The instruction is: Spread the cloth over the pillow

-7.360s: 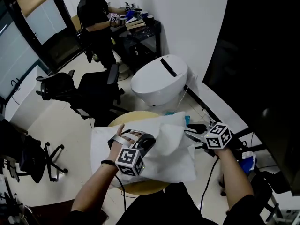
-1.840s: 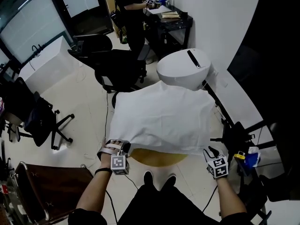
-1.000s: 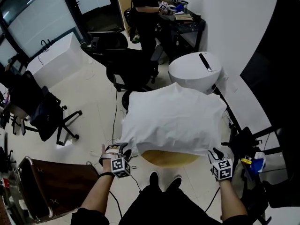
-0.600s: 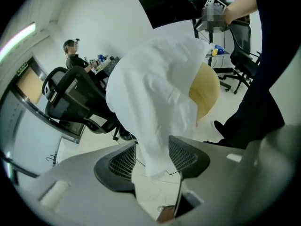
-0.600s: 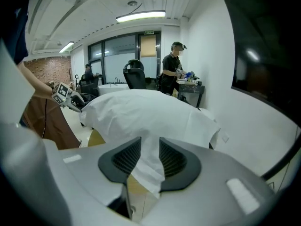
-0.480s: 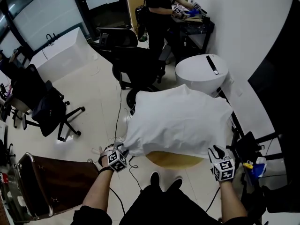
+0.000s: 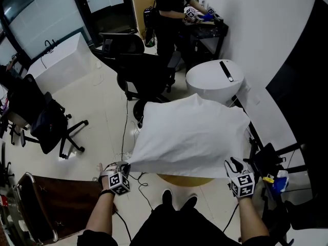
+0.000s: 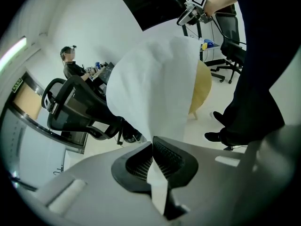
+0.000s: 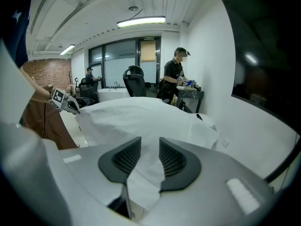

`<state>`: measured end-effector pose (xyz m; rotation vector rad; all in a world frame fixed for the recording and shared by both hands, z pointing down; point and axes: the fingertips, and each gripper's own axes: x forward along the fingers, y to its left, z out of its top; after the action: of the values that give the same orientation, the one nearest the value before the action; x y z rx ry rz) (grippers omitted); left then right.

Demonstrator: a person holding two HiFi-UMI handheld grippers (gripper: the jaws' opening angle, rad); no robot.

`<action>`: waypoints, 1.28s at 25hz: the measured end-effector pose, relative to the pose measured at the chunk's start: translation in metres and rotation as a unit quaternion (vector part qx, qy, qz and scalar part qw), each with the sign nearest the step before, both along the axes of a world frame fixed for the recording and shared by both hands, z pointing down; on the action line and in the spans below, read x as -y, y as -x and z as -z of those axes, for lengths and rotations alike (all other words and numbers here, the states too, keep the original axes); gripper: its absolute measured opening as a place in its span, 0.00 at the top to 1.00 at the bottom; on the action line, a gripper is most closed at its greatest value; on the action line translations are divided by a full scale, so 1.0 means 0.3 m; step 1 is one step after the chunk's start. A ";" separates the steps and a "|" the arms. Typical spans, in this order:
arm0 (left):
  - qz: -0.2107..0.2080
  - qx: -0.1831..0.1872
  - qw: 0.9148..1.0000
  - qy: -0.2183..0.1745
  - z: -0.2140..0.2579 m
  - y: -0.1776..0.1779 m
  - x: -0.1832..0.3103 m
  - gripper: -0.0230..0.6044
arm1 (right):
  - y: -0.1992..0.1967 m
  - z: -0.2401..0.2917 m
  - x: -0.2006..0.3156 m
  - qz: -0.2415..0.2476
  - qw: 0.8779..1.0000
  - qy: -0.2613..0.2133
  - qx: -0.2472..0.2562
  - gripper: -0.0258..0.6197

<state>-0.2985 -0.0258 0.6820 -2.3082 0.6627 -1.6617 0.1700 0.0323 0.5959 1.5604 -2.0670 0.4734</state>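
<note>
The left gripper (image 7: pixel 123 167) has just been closing its jaws, which now pinch the lower-left corner of the white fabric cloth (image 7: pixel 192 132). The right gripper (image 7: pixel 234 164) holds the lower-right corner, jaws part-way apart on bunched fabric. The cloth covers the pillow at frame centre and looks ready for tautening. Less of the round yellow surface (image 7: pixel 184 180) shows than half a second ago.

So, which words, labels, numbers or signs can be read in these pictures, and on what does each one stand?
No text can be read here.
Green sign above the doorway: too small to read.
Left tongs and right tongs: their marker cubes bear only black-and-white squares, no letters.
White cloth: no print.
</note>
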 end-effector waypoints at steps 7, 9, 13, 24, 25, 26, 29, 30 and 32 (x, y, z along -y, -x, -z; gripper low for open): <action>0.000 0.004 1.000 0.023 -0.064 0.013 -0.032 0.96 | 0.006 -0.002 0.007 -0.006 1.000 -0.002 0.007 0.76; 0.000 0.003 1.000 0.030 -0.076 0.003 -0.031 0.96 | 0.010 0.005 0.007 -0.005 1.000 -0.004 0.007 0.76; -0.001 0.007 0.999 0.037 -0.065 -0.003 -0.011 0.95 | 0.000 0.021 -0.005 -0.005 1.000 -0.010 0.009 0.76; 0.058 0.032 0.998 0.020 0.046 0.093 0.072 0.82 | -0.077 0.089 -0.020 -0.002 0.999 -0.036 0.013 0.76; 0.069 0.017 0.997 0.011 0.076 0.081 0.082 0.82 | -0.081 0.103 -0.017 0.001 0.999 -0.040 0.014 0.76; 0.079 -0.003 0.997 -0.001 0.117 0.058 0.093 0.82 | -0.085 0.120 -0.014 0.005 0.999 -0.045 0.016 0.76; 0.101 -0.073 0.991 -0.039 0.283 -0.045 0.127 0.80 | -0.093 0.189 0.007 0.016 0.997 -0.067 0.028 0.76; 0.101 -0.091 0.990 -0.049 0.329 -0.076 0.140 0.79 | -0.094 0.214 0.013 0.020 0.996 -0.076 0.033 0.76; 0.090 -0.108 0.988 -0.067 0.386 -0.115 0.178 0.79 | -0.092 0.259 0.022 0.029 0.995 -0.091 0.039 0.76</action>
<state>-0.2640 -0.0793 0.5662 -2.4123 1.0227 -1.3970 0.1978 0.0258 0.5182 1.6002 -2.2638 0.3382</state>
